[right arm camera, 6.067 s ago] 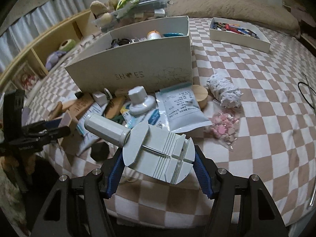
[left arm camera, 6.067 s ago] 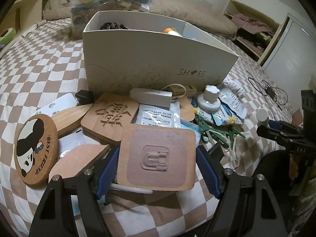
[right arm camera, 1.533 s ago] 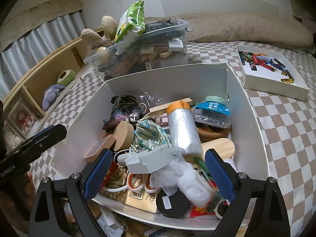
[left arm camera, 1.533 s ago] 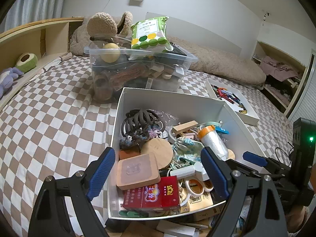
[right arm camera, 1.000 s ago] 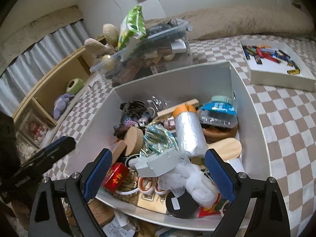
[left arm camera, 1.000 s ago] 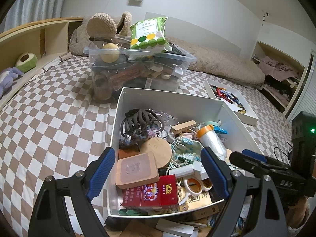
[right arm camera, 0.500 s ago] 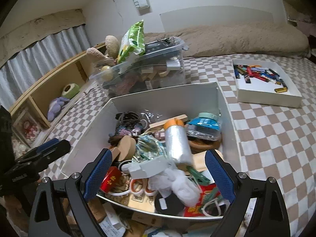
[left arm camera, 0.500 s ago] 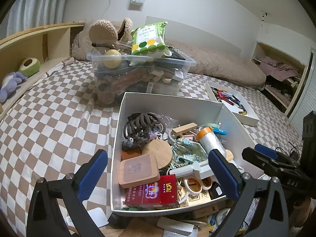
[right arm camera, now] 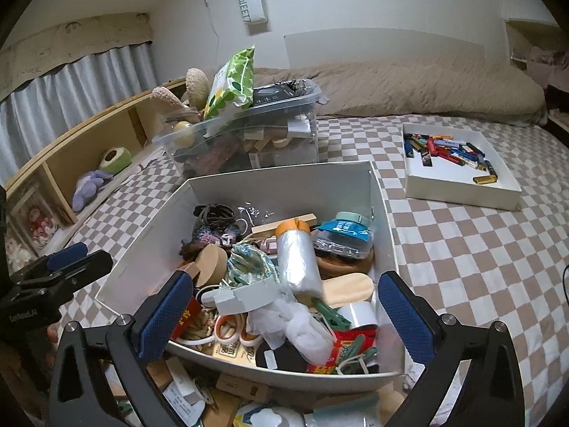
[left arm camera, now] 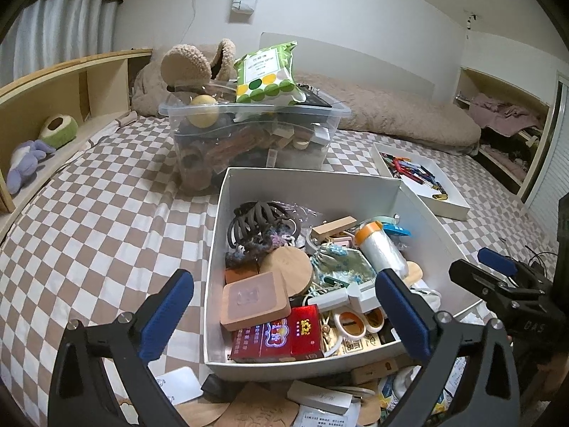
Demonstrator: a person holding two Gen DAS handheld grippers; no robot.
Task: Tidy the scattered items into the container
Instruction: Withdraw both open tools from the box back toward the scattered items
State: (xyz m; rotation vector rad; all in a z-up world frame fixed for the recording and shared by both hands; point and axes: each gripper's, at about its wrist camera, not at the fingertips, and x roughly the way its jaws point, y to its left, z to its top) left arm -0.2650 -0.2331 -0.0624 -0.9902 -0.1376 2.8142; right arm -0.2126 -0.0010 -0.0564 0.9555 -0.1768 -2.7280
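The checkered bed (left arm camera: 89, 235) carries the white container (left arm camera: 320, 185) at the centre; a clear bin (left arm camera: 249, 135) stands at 12 o'clock, a small tray (right arm camera: 462, 185) at 2 o'clock. Scattered items (left arm camera: 320, 396) lie at 6 o'clock. The left claw (left arm camera: 284, 306) gapes empty; the right claw (right arm camera: 284, 313) is opening, empty.

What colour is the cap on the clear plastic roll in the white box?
Orange; the cap shows best in the right wrist view, on the roll in the white box.

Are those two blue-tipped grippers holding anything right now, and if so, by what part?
Nothing is held. The left gripper is open; the right gripper's jaws are still opening, nothing between them, above the white box.
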